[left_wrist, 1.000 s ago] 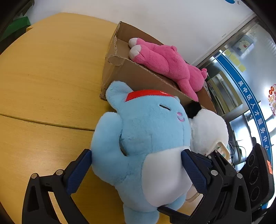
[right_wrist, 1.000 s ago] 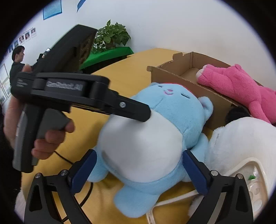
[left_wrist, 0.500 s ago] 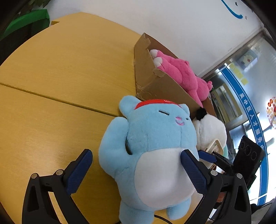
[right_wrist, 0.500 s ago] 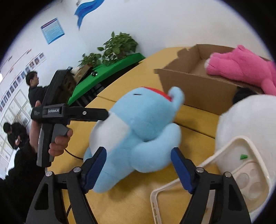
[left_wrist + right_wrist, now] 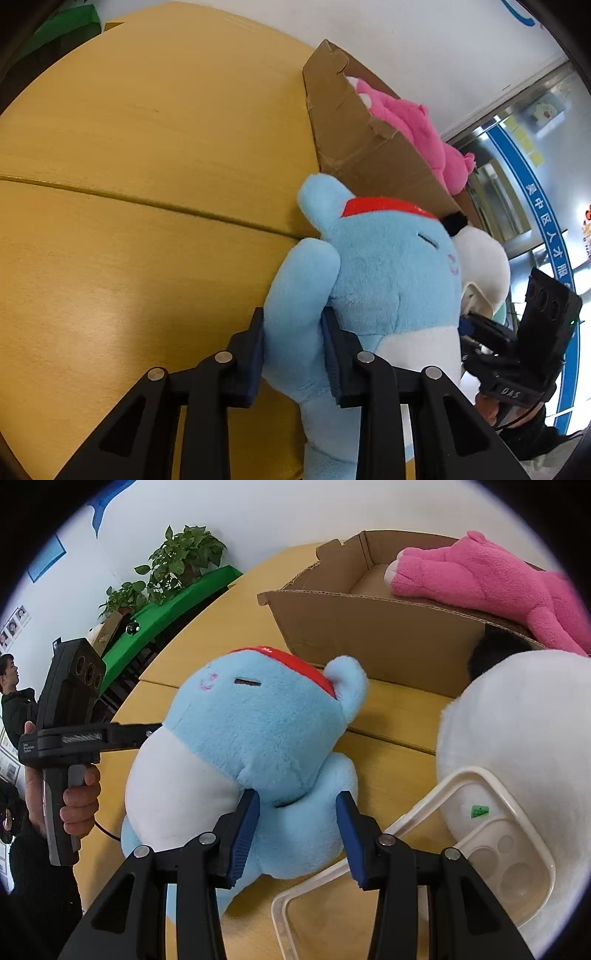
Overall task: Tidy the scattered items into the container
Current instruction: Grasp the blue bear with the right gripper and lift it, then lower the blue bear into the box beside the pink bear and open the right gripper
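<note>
Pinching 1 arm of the blue toy (image 5: 388,266) with the left claw (image 5: 291,325), jaws closing, both pads sunk into the fur. Gripping the opposite limb with the right claw (image 5: 297,805), jaws likewise closing, the limb filling the gap and touching both pads. Probably 2 grips on account of bulk and softness: on 1 pinched limb, likely to sag and swing; on 2, easier to keep level and steer.

Lying on its back on the table (image 5: 147,129), head toward the box (image 5: 369,158), red cap just beside the near wall. Not yet in the container. Next, by the look of it: lift above that wall, carry over the rim, let go inside.

In the box, a pink toy (image 5: 406,125), sprawled along it and draped over the near rim at 1 end. Seems to leave bare floor at the other end, though cannot tell how much.

On the right claw's side, a white toy (image 5: 517,720), just beside the blue toy, with a clear tray (image 5: 461,773) leaning against it. Close under the right claw, so some risk of snagging the tray on the way up. Near wall high enough to catch dangling feet on too low a lift. Far behind, a plant (image 5: 177,561) and a bystander, well apart, no hindrance.
</note>
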Demonstrator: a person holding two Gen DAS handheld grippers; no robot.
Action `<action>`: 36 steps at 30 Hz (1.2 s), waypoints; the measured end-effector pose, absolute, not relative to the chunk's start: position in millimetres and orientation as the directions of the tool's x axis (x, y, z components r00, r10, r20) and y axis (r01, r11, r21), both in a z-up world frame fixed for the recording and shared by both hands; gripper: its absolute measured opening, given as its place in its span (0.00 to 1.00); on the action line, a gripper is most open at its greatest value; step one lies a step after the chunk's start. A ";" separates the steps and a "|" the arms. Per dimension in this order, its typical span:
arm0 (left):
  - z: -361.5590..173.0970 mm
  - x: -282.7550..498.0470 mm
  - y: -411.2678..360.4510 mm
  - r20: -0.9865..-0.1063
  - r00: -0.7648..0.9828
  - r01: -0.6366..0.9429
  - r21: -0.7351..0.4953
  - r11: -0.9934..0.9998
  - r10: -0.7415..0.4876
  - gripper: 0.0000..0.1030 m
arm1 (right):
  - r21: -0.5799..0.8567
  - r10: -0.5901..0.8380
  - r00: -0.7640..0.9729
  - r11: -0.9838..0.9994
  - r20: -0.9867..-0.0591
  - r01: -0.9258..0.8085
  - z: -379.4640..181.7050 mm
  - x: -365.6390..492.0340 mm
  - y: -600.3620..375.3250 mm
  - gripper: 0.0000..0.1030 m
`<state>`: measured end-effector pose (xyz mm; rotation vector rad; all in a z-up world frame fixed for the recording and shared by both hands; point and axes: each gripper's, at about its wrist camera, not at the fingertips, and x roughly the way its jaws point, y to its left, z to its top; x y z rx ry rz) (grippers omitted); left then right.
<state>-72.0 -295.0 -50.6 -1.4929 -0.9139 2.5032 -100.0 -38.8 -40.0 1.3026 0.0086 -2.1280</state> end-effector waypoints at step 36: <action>143.8 -219.8 -250.0 -0.603 -0.766 0.019 -0.371 -0.928 0.225 0.23 | 0.291 -0.559 -0.624 -0.825 -0.546 0.485 118.8 -201.3 44.9 0.19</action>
